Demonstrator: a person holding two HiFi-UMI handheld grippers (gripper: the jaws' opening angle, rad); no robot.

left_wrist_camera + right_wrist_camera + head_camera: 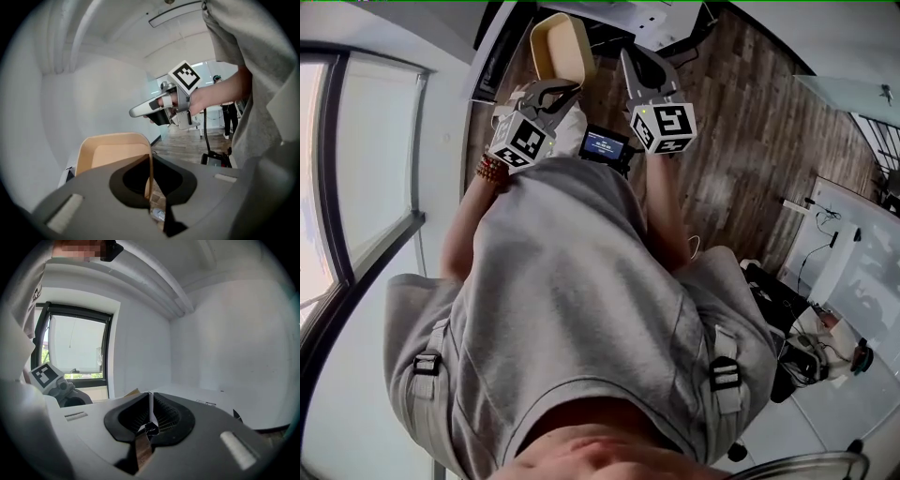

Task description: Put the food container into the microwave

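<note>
Gripped the tan food container (560,45) (111,151) by its thin side wall with the left gripper (551,91) (150,183), jaws clamped on that wall, the container raised above the wood floor (741,122) ahead of the person's grey shirt (581,281). Held the right gripper (632,60) (150,422) near it, 2 jaws pressed together with nothing between them
</note>
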